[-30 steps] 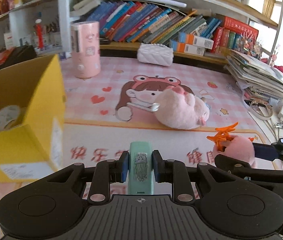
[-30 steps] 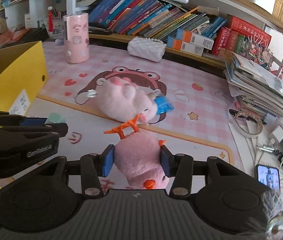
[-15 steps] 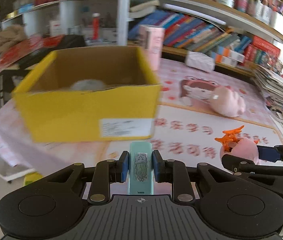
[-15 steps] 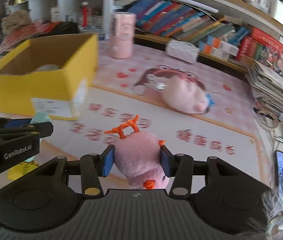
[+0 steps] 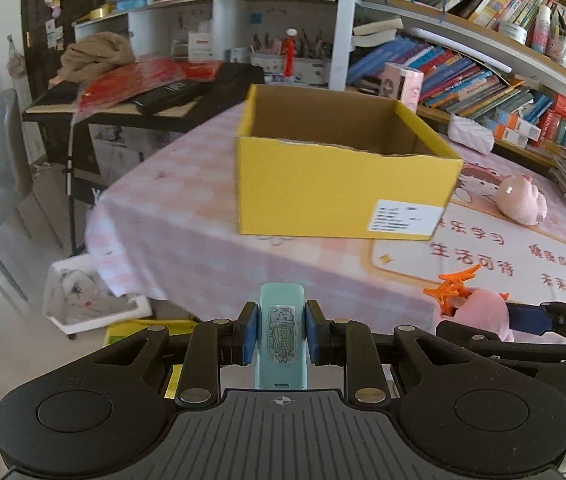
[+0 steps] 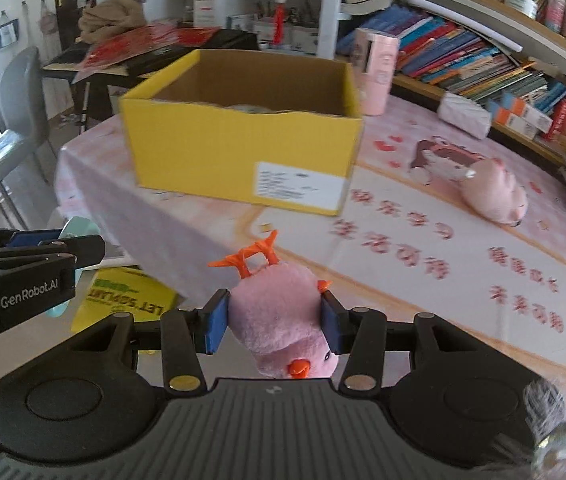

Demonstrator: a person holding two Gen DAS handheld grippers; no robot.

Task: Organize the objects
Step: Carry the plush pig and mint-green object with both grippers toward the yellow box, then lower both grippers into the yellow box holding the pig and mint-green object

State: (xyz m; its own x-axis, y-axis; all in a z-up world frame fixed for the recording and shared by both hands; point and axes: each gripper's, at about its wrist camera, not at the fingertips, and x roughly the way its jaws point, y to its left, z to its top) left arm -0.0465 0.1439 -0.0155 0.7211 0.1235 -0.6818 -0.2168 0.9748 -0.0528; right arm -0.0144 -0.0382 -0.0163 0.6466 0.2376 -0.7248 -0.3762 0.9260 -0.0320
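The open yellow cardboard box [image 6: 243,152] lies beyond both sets of fingers. The left fingers [image 5: 282,338] are clamped on a mint-green rectangular case [image 5: 282,340], the right fingers [image 6: 274,326] on a pink plush chick [image 6: 283,324]. A premature release could drop either item short of the box.

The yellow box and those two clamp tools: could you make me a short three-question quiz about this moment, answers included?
1. True or false: the yellow box is open at the top.
2. What does the right gripper hold between its fingers? A) a book B) a pink plush chick C) a phone
3. Name the colour of the small case gripped by the left gripper.

Key: 1 true; 2 B; 3 pale teal, with a drawing on its label.
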